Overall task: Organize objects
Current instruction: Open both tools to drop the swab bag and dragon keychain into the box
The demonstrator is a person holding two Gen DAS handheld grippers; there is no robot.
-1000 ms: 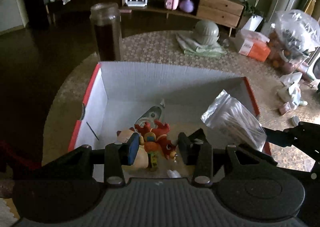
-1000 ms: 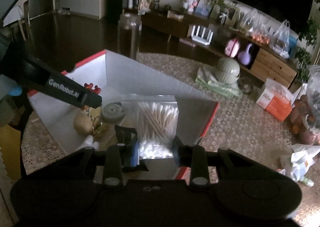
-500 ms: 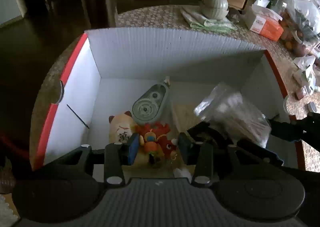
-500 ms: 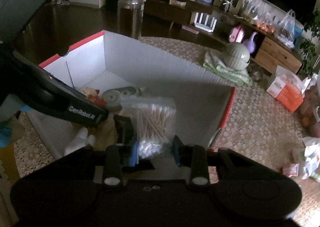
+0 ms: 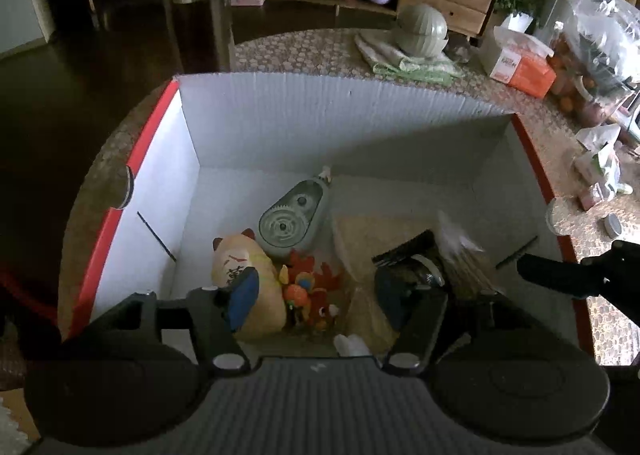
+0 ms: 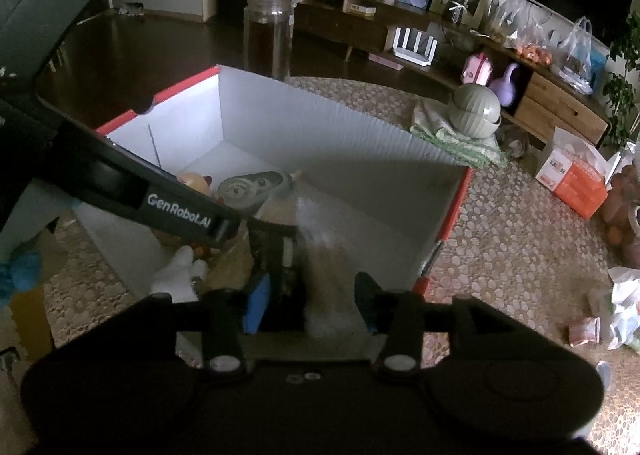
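Observation:
A white cardboard box with a red rim (image 5: 320, 127) (image 6: 320, 135) stands on the woven table mat. On its floor lie a grey tape dispenser (image 5: 292, 215), a cream cat figure (image 5: 236, 259), a red toy (image 5: 310, 291) and a black item (image 5: 408, 259). My left gripper (image 5: 316, 297) reaches into the box; its jaws are opening, and the red toy lies between them untouched. My right gripper (image 6: 311, 303) hangs over the box's near right corner with its jaws opening. A clear bag of cotton swabs (image 6: 328, 275) (image 5: 460, 255) is blurred, slipping down between them.
A tall glass jar (image 5: 198, 15) stands behind the box's far left corner. Farther right on the mat (image 5: 300, 51) are a ribbed grey-green bowl on a cloth (image 5: 422, 31), an orange carton (image 5: 516, 63) and plastic bags (image 5: 600, 31).
Both pairs of jaws have spread. The left gripper sank into the box and let go of the red toy. The swab bag has left the right gripper's hold and drops.

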